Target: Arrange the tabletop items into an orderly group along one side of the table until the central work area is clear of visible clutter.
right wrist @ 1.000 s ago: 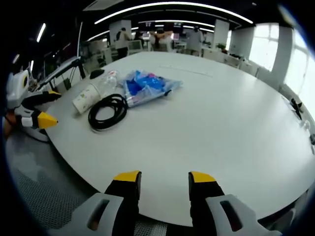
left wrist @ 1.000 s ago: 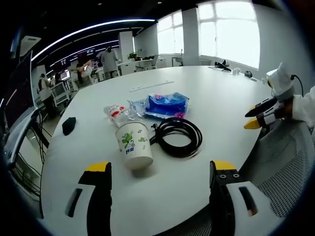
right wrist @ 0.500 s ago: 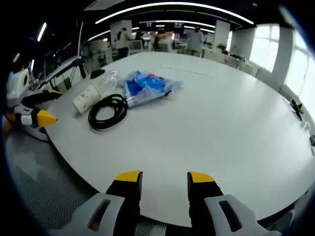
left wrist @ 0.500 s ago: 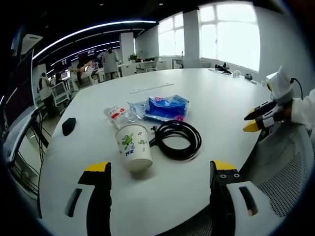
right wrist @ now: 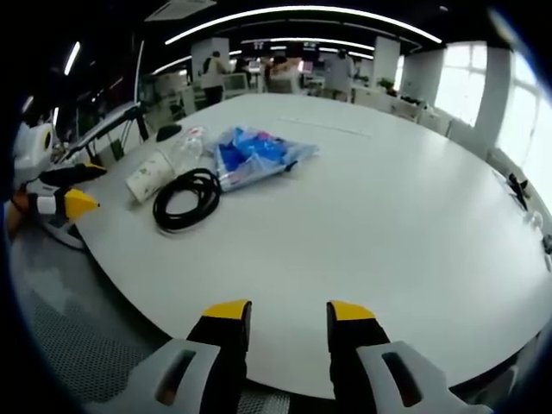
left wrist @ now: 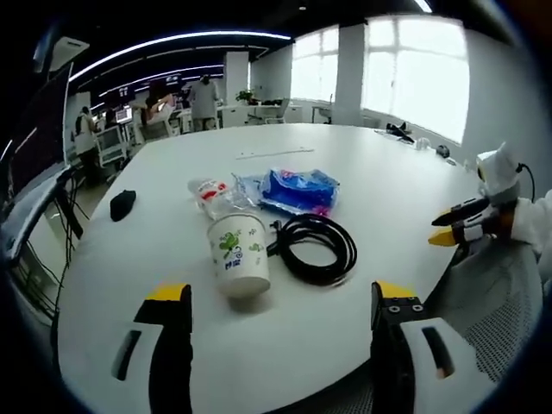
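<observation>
Clustering near the white round tabletop's [left wrist: 414, 185] near edge are a white paper cup with green print [left wrist: 238, 255], a coiled black cable [left wrist: 314, 247], a blue plastic bag [left wrist: 297, 188] and a crumpled clear bottle [left wrist: 210, 195]. Left tool [left wrist: 280, 302] is released wide; right tool [right wrist: 280, 312] is released, narrower, over the bare edge.

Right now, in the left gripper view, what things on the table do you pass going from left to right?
Black mouse → clear plastic bottle → paper cup → black cable coil. The blue bag overlaps these, so I left it out.
</observation>
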Demonstrator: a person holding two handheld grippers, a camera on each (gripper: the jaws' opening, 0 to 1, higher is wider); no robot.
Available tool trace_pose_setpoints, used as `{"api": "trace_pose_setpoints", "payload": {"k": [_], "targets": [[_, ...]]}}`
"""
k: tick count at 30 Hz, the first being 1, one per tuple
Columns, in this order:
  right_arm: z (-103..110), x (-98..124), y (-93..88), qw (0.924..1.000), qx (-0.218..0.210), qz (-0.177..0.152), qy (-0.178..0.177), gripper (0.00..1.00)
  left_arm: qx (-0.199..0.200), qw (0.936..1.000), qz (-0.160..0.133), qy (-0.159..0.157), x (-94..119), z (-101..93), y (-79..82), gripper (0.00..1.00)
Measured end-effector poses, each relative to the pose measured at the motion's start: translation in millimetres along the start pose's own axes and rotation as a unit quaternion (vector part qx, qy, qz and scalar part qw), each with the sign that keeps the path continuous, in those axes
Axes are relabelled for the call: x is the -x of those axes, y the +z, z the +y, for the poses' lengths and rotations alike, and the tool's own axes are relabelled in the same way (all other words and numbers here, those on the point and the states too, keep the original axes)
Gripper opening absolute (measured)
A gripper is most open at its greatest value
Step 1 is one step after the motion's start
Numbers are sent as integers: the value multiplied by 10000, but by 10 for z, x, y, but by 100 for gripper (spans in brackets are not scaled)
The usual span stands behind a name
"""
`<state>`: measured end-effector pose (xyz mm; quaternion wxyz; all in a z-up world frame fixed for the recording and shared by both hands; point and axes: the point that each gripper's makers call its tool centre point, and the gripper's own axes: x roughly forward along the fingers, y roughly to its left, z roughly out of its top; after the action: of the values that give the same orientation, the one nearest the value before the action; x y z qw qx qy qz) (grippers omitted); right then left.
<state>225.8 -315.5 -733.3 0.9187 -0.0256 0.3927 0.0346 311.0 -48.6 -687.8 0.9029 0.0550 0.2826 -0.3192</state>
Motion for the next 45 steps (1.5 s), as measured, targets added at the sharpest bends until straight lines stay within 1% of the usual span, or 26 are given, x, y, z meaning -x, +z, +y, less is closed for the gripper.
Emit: {"api": "trace_pose_setpoints", "payload": {"k": [1,3,4,5,7,9,11,12,15,18,19,24,26,28,30,34,35,38,41,45], "targets": [[1,0,-3,10000,0,7,1,33,62,10000,10,-2,-4,17,-5,85],[8,1,-5,10000,14,12,13,33,357,9993,148,29,-11,51,-44,84],[8,2,-2,10000,20,5,20,33,471,9988,130,39,-13,67,-35,84],[9,3,1,10000,18,-4,24,33,660,9978,22,50,-18,99,10,85],[9,9,4,10000,8,-17,29,32,953,9954,-91,87,-24,158,60,86],[2,6,2,10000,1,-21,33,32,1472,9888,-177,147,-42,255,121,88],[-3,9,3,10000,-1,-24,40,32,1843,9824,-201,223,-71,344,169,88],[-8,9,4,10000,0,-29,40,32,1903,9812,-238,231,-82,370,200,88],[-17,12,9,10000,-20,-43,48,31,1974,9793,-356,281,-126,453,322,87],[-17,11,3,10000,29,-17,63,31,2089,9765,-477,212,-165,445,480,87],[-16,9,-1,10000,37,-5,75,30,2112,9760,-505,193,-226,468,525,87],[3,4,-18,9998,120,59,126,29,2222,9733,-560,92,-378,506,728,88],[10,1,-26,9997,154,89,139,27,2244,9734,-463,58,-444,530,779,87],[18,-1,-23,9996,215,98,150,26,2145,9761,-339,54,-486,547,808,86],[28,0,-9,9995,274,75,160,26,2056,9779,-380,50,-539,583,895,86],[16,-2,10,9995,304,16,127,29,2203,9750,-293,-18,-671,633,990,85],[5,1,15,9995,287,-3,103,29,2230,9743,-309,-16,-726,658,1029,85],[-8,7,22,9997,248,-33,70,30,2261,9737,-287,-4,-861,684,1101,85],[3,1,-4,9994,316,42,93,29,2291,9732,-190,-4,-994,674,1134,85],[2,1,0,9995,295,19,102,28,2287,9734,-137,-16,-1112,642,1187,84]]}}
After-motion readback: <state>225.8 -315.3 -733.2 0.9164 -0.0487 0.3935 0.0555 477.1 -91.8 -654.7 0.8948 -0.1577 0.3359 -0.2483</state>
